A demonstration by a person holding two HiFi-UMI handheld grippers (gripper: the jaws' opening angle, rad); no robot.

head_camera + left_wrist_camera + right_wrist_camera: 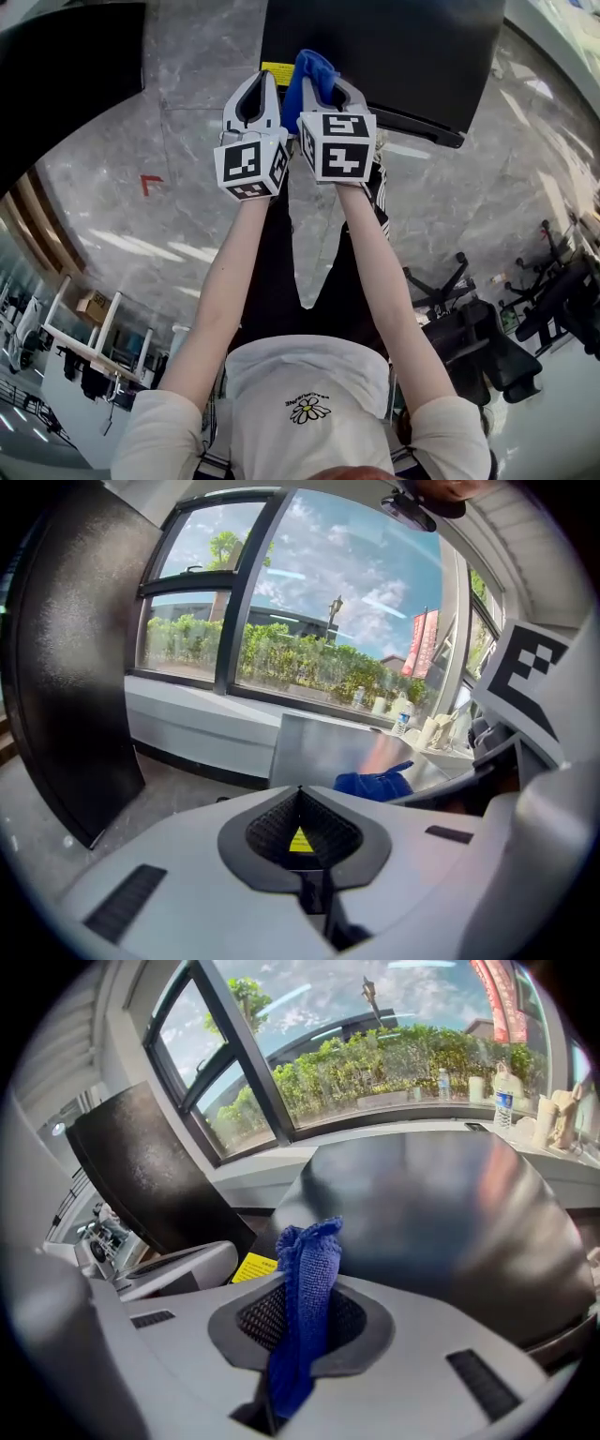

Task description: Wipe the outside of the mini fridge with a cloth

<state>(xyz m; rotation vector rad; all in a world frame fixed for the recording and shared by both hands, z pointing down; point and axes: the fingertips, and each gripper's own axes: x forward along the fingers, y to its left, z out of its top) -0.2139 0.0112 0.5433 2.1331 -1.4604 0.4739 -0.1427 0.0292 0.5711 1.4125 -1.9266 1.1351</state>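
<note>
Nearest the person, both forearms are reaching forward side by side over the marble floor. The left tongs are sitting clenched with nothing between them; only a glimpse of yellow is showing through the gap in the left gripper view. The right tongs are sitting just beside them, gripping the blue cloth, which is standing up from the jaws as a narrow bunched tuft.

Beyond the tongs, the black mini fridge is standing on the floor, its yellow sticker lying at the near left corner. The cloth is hanging at the fridge's near edge; contact cannot be confirmed.

Assessment: wiping is not yet evidently proceeding. Risks noted:
- The cloth is offering little wiping face, so hard jaw tips may be scraping the casing.
- Drag against the panel may be pulling the bunched cloth from the grip.
- The idle left tongs, sitting so close, may be knocking the fridge.
</note>
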